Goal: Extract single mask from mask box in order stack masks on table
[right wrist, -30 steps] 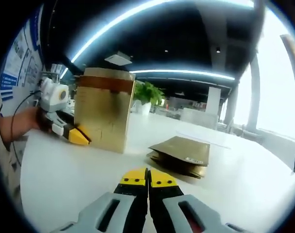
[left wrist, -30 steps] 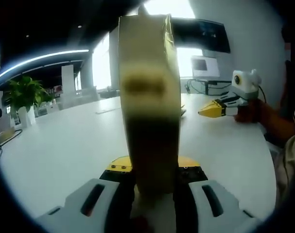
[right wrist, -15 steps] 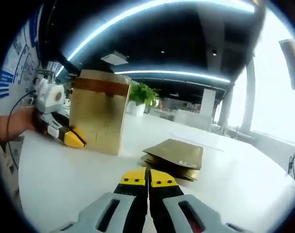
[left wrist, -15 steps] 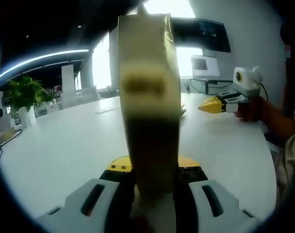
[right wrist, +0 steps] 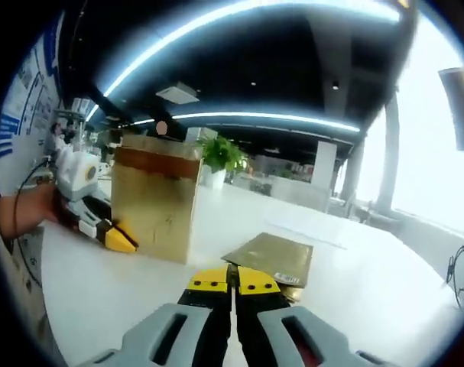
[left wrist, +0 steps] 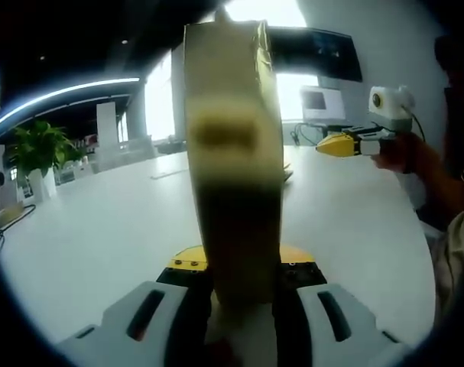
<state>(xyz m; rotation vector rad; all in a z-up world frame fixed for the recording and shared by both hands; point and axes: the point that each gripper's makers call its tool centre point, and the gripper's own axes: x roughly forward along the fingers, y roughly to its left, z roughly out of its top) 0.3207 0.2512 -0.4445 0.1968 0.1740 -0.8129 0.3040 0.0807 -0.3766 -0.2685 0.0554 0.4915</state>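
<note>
In the left gripper view, the mask box [left wrist: 235, 176] is seen edge-on, standing upright on the white table [left wrist: 102, 222] and clamped between the jaws of the left gripper [left wrist: 239, 287]; its tan side rises from the jaws almost to the top of the view, blurred by closeness. The right gripper [left wrist: 340, 144] is seen at the right, held above the table in a person's hand [left wrist: 403, 153], its yellow tips pressed together with nothing between them. A potted plant [left wrist: 37, 153] stands far off at the left; a monitor [left wrist: 323, 103] is seen behind the box.

In the right gripper view, the right gripper [right wrist: 232, 280] is shut and empty, its jaws meeting along the middle; the mask box [right wrist: 154, 199] stands upright on the table [right wrist: 369, 306] at the left, gripped at its lower left edge by the left gripper [right wrist: 115, 238]. A stack of flat gold mask packets [right wrist: 270, 258] lies on the table just beyond the right gripper's tips, well apart from the box.
</note>
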